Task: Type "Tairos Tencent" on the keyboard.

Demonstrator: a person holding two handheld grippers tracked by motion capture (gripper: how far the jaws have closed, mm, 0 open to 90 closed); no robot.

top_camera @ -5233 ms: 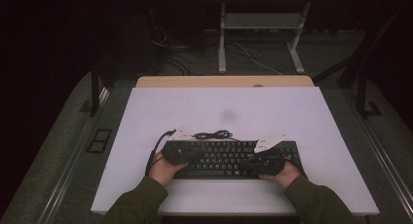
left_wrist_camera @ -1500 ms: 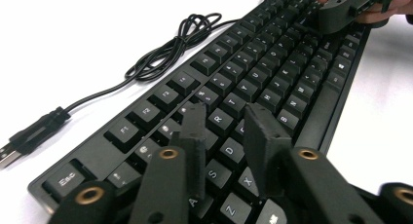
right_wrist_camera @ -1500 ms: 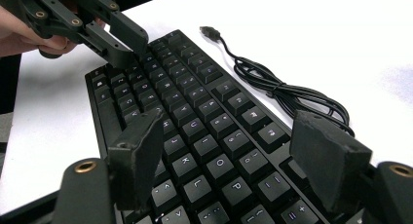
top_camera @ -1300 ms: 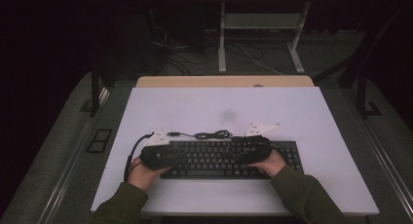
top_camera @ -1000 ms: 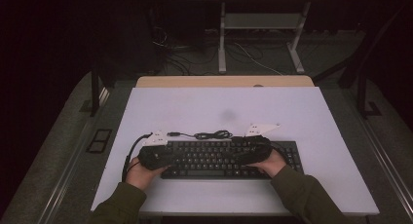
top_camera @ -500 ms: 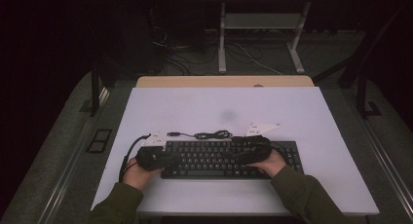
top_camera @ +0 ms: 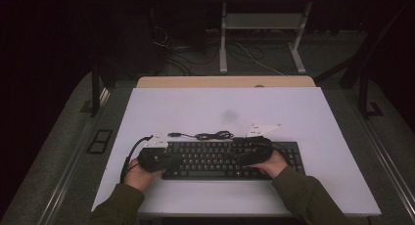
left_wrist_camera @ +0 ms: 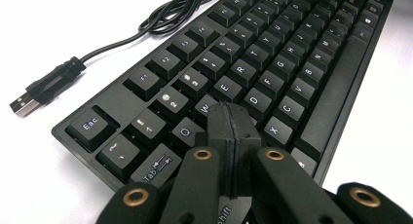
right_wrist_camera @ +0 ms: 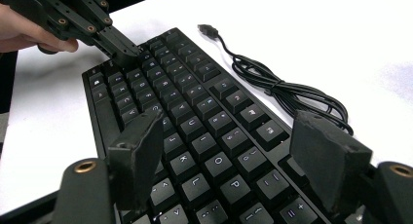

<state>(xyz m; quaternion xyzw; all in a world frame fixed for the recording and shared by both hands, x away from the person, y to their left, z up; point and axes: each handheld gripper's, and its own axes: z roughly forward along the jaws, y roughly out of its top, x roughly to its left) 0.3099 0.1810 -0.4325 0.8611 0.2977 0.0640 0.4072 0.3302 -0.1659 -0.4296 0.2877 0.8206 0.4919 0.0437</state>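
Left tool point(left_wrist_camera: 229, 121) jaws pressed together, right tool point(right_wrist_camera: 229, 151) jaws spread wide

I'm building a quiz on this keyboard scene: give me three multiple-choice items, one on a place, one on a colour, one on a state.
1. Where does the USB plug lie?
A. on the white table beside the keyboard
B. on the keys
C. between jaws

2. What colour is the keyboard?
A. white
B. black
C. red

3. How do the grippers' jaws stand?
A. both open
B. both shut
C. left shut, right open

Answers: 1 A, the plug rests on the table off the keyboard's edge. 2 B, keys and frame are black. 3 C, the left gripper has its jaws pressed together; the right gripper has its jaws wide apart.
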